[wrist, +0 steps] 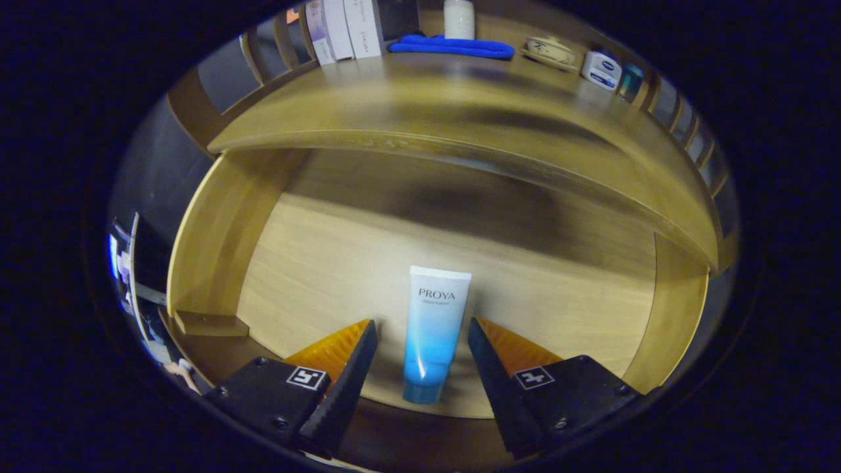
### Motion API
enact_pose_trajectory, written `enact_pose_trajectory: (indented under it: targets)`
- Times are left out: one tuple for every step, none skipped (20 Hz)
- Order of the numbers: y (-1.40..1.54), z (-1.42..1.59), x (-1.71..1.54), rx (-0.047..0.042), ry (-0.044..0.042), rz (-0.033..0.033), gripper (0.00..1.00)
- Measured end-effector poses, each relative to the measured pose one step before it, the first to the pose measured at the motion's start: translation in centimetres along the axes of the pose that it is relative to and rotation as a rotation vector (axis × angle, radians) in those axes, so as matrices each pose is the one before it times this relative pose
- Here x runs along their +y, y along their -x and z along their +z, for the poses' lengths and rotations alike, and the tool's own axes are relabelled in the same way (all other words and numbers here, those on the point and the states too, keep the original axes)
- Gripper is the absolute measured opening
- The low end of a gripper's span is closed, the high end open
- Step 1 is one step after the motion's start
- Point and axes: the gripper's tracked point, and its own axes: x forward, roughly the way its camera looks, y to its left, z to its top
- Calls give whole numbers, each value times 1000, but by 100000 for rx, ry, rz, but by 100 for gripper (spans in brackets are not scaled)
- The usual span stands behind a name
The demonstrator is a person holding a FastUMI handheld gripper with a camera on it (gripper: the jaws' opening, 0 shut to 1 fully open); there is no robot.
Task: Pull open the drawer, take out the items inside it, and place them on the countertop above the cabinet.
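**Tube in open drawer, tongs poised to grip**

The tube [433, 332], white at its crimped end shading to blue at the cap, lies flat on the floor of the drawer [315, 263], which stands pulled out beneath the countertop [460, 112]. Nothing else is seen on the drawer floor.

Step in hand, as judged: taking hold of the tube. To do it well, the gripper [422, 341] should go down until both pads flank the tube's body, centred on it, then close gently: the tube looks soft and may squash or slide out if pinched near the tapered end. Lift straight up to miss the drawer's front wall and the countertop's overhanging edge.

The tongs are spread wide, holding nothing. The tube lies between the two fingers, lengthwise along their line, cap end nearest the tongs, with a clear gap on either side. Whether the tips are at tube level cannot be told.

On the countertop stand boxes [341, 29], a blue cloth [453, 47] and small jars [601, 69].
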Motion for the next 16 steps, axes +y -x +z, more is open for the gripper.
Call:
enact_pose_trajectory:
  targets:
    - [-344,-131,12,2039,-8,-912,89]
    - [158,-392,11,2997,133,-720,88]
    - [307,-13,78,2017,-234,-170,87]
    - [54,312,-75,573,825,-573,87]
    - [2,372,-126,-529,540,-1036,86]
    - [-477,8,-115,-433,-182,-1916,86]
    - [5,190,181,-148,43,-165,82]
    - [69,208,0,-734,934,-10,78]
    - [-98,104,-47,-953,27,-89,75]
    - [95,87,55,-997,-476,-145,71]
    - [269,-35,129,-626,-3,71,63]
    - [-396,82,-78,-667,671,184,55]
    - [199,83,-16,-1209,-797,192,53]
    - [-63,106,35,-971,-949,510,52]
    - [61,-49,-121,-1075,-1055,567,49]
    - [210,-163,44,-601,-693,756,47]
